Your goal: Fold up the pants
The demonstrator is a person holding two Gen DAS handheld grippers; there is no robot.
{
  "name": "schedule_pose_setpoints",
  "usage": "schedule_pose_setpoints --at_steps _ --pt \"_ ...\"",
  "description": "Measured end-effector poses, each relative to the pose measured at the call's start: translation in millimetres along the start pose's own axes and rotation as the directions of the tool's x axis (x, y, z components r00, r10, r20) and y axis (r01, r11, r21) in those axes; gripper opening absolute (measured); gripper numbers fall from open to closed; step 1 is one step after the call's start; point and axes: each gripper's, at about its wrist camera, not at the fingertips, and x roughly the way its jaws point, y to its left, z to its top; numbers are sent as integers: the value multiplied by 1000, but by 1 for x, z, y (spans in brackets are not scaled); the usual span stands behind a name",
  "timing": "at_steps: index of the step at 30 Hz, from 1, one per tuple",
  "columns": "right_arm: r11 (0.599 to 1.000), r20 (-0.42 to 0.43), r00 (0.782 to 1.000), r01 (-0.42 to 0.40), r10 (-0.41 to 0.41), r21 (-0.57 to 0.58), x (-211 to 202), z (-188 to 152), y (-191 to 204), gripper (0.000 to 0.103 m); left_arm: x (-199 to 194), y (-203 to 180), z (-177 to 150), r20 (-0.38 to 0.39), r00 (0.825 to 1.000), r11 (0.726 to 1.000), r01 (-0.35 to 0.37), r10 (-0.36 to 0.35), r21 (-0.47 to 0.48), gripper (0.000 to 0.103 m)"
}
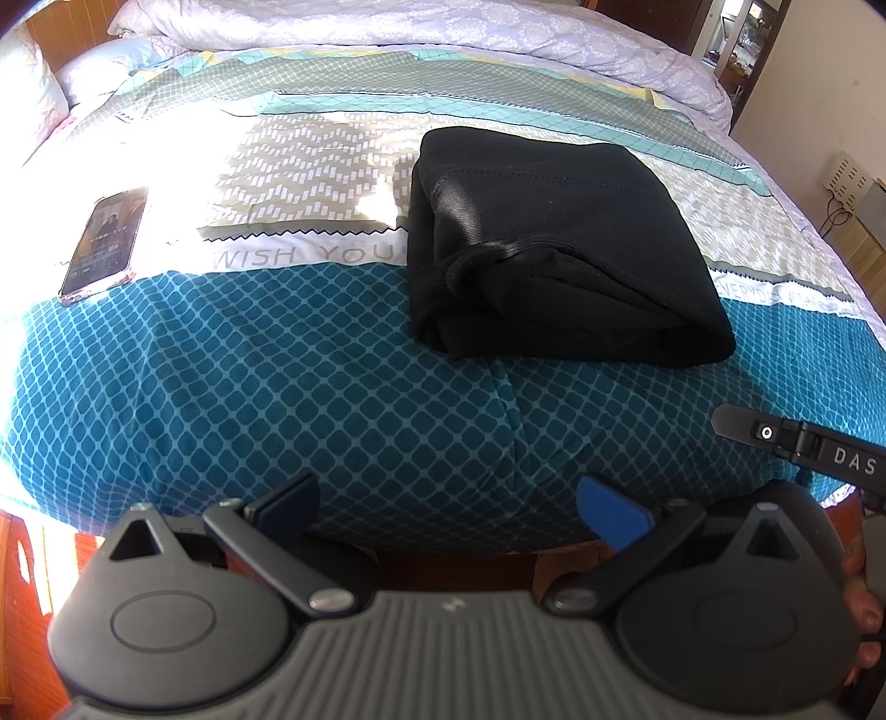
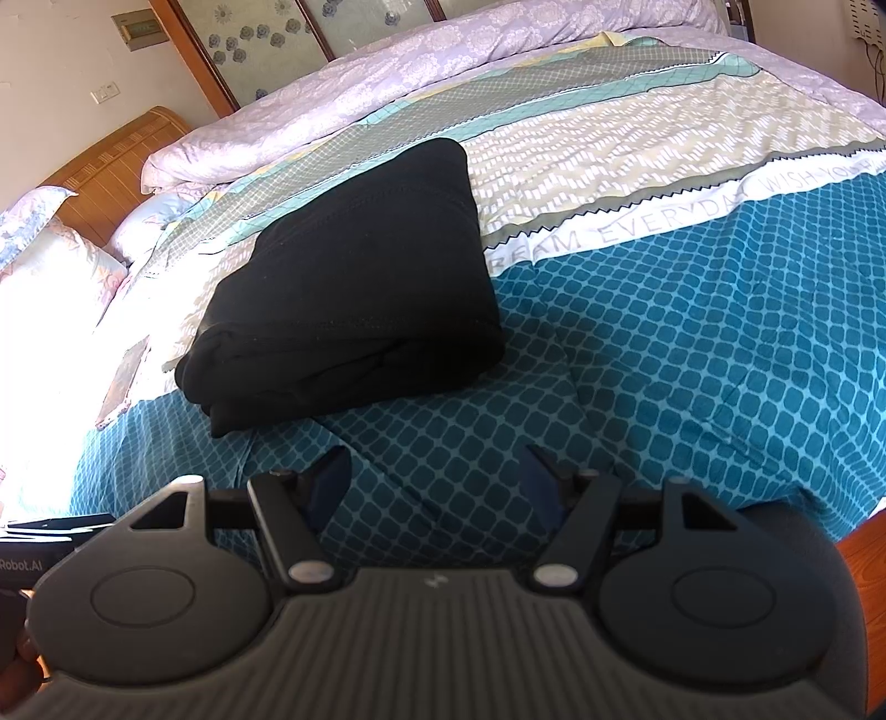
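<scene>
Black pants (image 1: 554, 249) lie folded into a thick rectangular bundle on the patterned bedspread (image 1: 277, 376). They also show in the right wrist view (image 2: 354, 288), left of centre. My left gripper (image 1: 448, 509) is open and empty, held back near the bed's front edge, well short of the pants. My right gripper (image 2: 437, 476) is open and empty, hovering over the teal part of the bedspread (image 2: 692, 343) just in front of the pants. Part of the right gripper (image 1: 797, 443) shows at the right edge of the left wrist view.
A phone in a pink case (image 1: 105, 243) lies on the bed to the left of the pants. A rumpled lilac duvet (image 1: 415, 27) is piled along the far side. Pillows (image 2: 50, 266) and a wooden headboard (image 2: 111, 160) are at the left.
</scene>
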Motion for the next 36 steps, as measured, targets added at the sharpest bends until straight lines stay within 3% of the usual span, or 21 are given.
schedule_pose_setpoints --at_steps 36 --pt "1000 -15 1000 -3 3 4 4 2 -2 69 4 17 4 3 1000 999 -17 17 -40 103"
